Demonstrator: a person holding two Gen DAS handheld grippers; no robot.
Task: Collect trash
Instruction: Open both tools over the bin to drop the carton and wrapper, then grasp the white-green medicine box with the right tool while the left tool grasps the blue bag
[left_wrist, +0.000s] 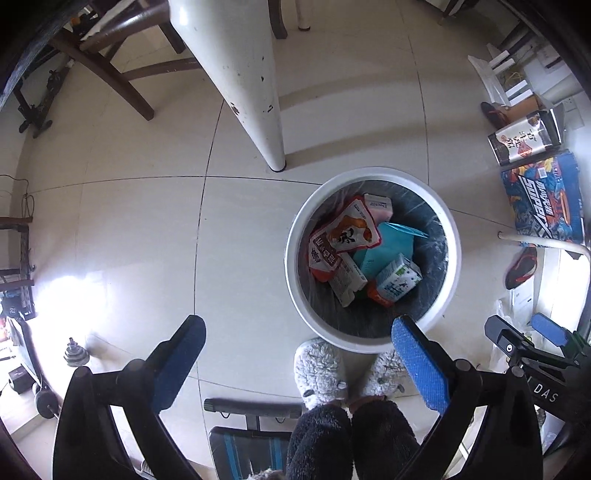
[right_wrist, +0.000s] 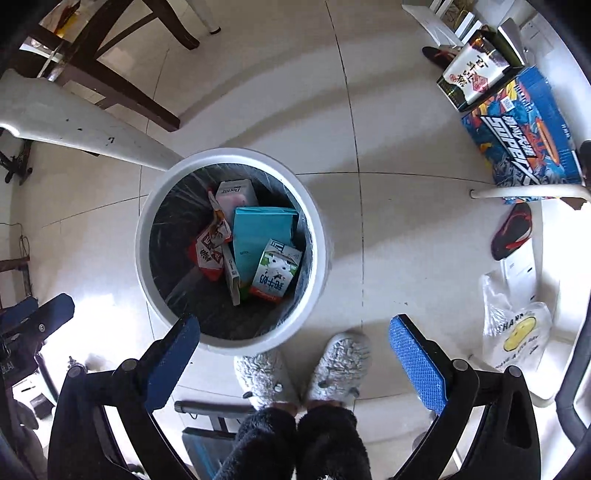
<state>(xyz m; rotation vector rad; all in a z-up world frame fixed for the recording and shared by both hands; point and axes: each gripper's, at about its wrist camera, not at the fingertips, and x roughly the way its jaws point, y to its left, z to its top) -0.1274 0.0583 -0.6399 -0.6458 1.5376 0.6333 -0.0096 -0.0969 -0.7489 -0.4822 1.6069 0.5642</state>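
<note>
Two grippers hovered over a filled bin (left_wrist: 373, 258).
The left gripper (left_wrist: 299, 354) and right gripper (right_wrist: 295, 354) held their jaws wide and empty; the light cartons and wrappers inside looked crushable, best lifted by their edges.

Pale tiled floor (left_wrist: 147, 221); white table leg (left_wrist: 243, 81); dark wooden chair (left_wrist: 110, 62).

Looking straight down at a white bin (left_wrist: 373, 258) on pale floor tiles (left_wrist: 147, 221). Inside the bin: a red snack packet (left_wrist: 351, 229), a teal box (left_wrist: 384, 251), a milk carton (left_wrist: 399, 278). Left tongs (left_wrist: 299, 354) spread wide, empty, just below the bin. Grey slippers (left_wrist: 321, 369) touching the bin's near edge.
</note>
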